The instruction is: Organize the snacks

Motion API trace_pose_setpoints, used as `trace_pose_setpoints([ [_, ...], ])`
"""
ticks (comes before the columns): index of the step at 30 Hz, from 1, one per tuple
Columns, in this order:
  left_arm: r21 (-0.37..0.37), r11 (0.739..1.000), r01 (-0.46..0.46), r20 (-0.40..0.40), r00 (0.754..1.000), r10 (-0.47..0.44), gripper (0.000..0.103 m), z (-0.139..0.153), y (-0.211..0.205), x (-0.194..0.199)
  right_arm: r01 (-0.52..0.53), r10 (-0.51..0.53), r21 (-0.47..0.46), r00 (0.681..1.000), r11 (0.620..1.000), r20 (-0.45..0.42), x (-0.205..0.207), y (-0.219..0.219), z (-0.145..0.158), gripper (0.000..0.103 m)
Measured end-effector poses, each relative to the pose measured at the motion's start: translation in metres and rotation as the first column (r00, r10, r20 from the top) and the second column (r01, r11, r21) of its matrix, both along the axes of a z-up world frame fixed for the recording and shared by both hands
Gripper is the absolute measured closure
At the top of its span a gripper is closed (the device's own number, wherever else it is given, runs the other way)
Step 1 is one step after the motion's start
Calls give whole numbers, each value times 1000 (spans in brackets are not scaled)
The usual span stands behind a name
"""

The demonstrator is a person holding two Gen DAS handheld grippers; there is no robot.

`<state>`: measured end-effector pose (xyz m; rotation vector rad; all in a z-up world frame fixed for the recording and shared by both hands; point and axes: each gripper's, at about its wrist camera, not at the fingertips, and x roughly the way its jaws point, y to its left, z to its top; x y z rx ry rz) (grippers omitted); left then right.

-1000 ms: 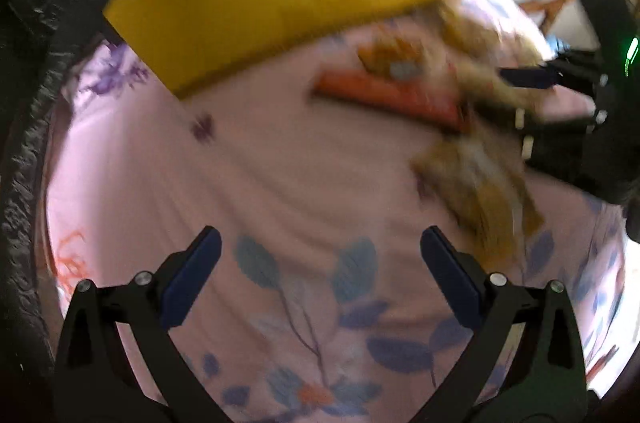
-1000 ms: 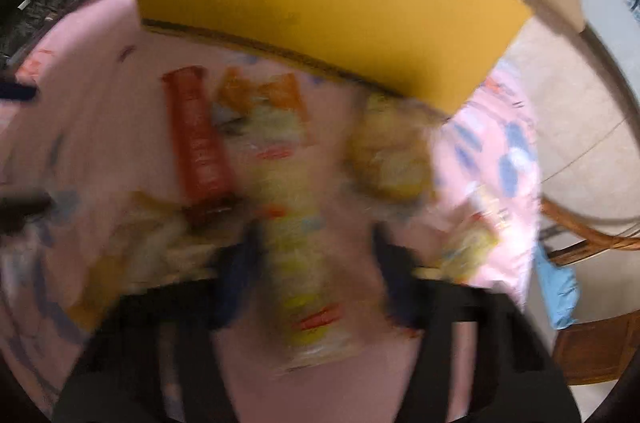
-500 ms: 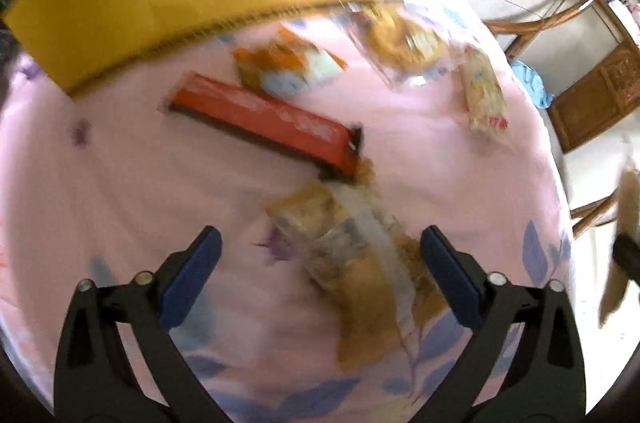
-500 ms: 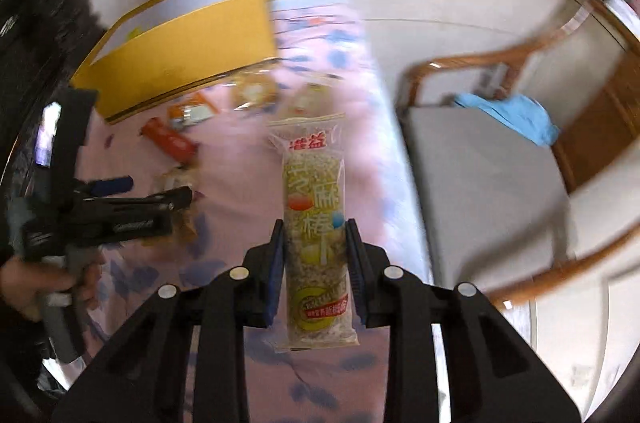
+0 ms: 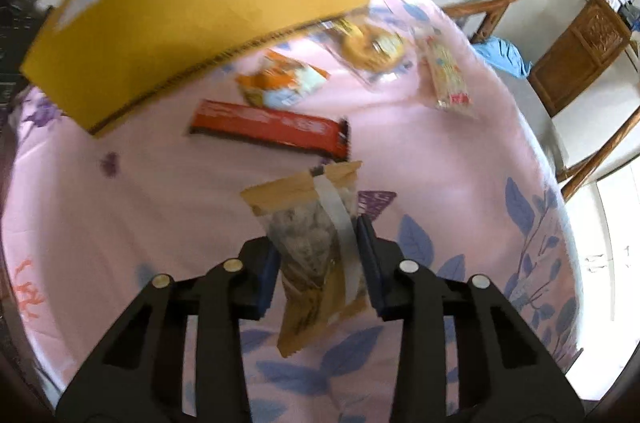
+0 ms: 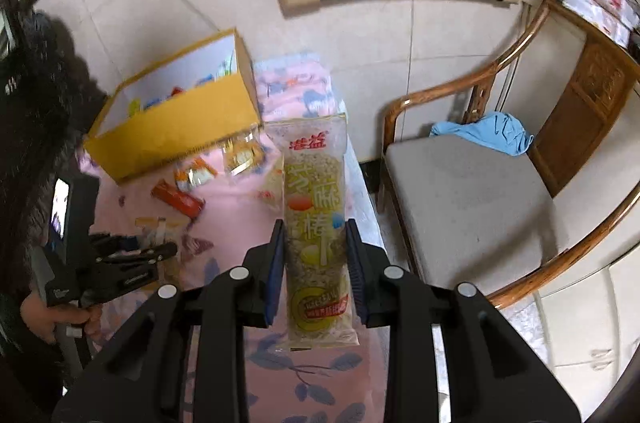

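My left gripper (image 5: 318,259) is shut on a brown snack pouch with a clear window (image 5: 316,247), just above the pink floral tablecloth (image 5: 120,223). Beyond it lie a red bar (image 5: 268,127), an orange packet (image 5: 280,85), a round cookie pack (image 5: 372,45) and a long yellow packet (image 5: 446,79). The yellow cardboard box (image 5: 208,11) stands at the far side. My right gripper (image 6: 315,263) is shut on a long sesame stick packet (image 6: 316,223), held high over the table's right edge. The box (image 6: 172,119) shows open with snacks inside.
A wooden armchair (image 6: 472,191) with a blue cloth (image 6: 488,133) stands right of the table. The left gripper and hand (image 6: 96,263) show at the left in the right wrist view. A framed picture and a wall socket are behind.
My left gripper moved over the brown pouch and closed on it. My right gripper lifted the sesame stick packet off the table and turned toward the wall and chair.
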<state>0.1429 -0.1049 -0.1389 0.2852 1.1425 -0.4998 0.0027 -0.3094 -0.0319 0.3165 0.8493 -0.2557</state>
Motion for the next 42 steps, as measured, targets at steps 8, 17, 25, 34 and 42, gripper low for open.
trace_pose_setpoints([
  [8,-87,995,-49,25,998,52,67,35,40,20,-43,41,30,997,999,62,11,20,12,74],
  [17,-176,982,-67,143,985,93,74,104,61,60,-173,166,25,969,985,185,68,40,52,74],
  [25,-177,982,-63,269,957,110,81,147,64,99,-283,269,-13,898,959,348,145,59,104,74],
  [34,86,974,-210,216,958,187,2,70,76,61,-276,252,21,902,961,351,126,53,96,74],
  [42,140,953,-269,93,962,257,2,2,80,41,-184,166,25,930,983,328,91,25,92,74],
])
